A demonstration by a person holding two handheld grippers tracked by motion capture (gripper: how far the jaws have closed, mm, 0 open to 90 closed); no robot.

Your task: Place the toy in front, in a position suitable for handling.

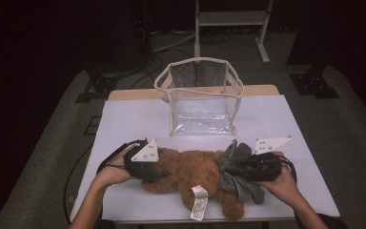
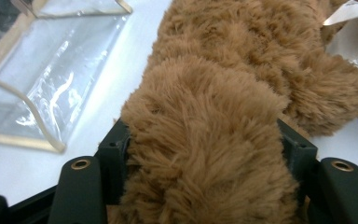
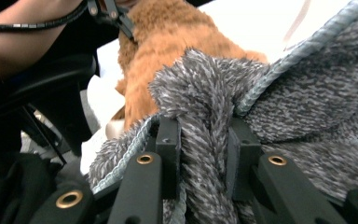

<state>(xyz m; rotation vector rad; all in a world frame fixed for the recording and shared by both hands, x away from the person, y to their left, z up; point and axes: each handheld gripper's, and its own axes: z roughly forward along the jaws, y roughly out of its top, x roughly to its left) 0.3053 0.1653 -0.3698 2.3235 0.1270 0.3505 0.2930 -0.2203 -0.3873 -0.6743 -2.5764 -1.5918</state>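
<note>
A: Biggest thing first: the desk [image 1: 124,124] under its white cover fills the middle of the high view, with the clear bag [image 1: 200,98] standing open-mouthed at upper centre, probably waiting to take the toy.

B: And lying across the lower middle, just in front of that bag, the brown plush toy [image 1: 190,176], its white label [image 1: 199,202] hanging toward the bottom edge.

A: The grey cloth [image 1: 236,174] is bunched at the toy's right end. The right tool [image 1: 248,167] is clamped tight on a fold of it; in the right gripper view the pile [image 3: 205,140] is pinched between the jaws.

B: At lower left, the left tool [image 1: 145,169] has its jaws part closed, squeezing a thick roll of fur [image 2: 205,154]. One grip per end, which I'd say suits lifting it level.
</note>
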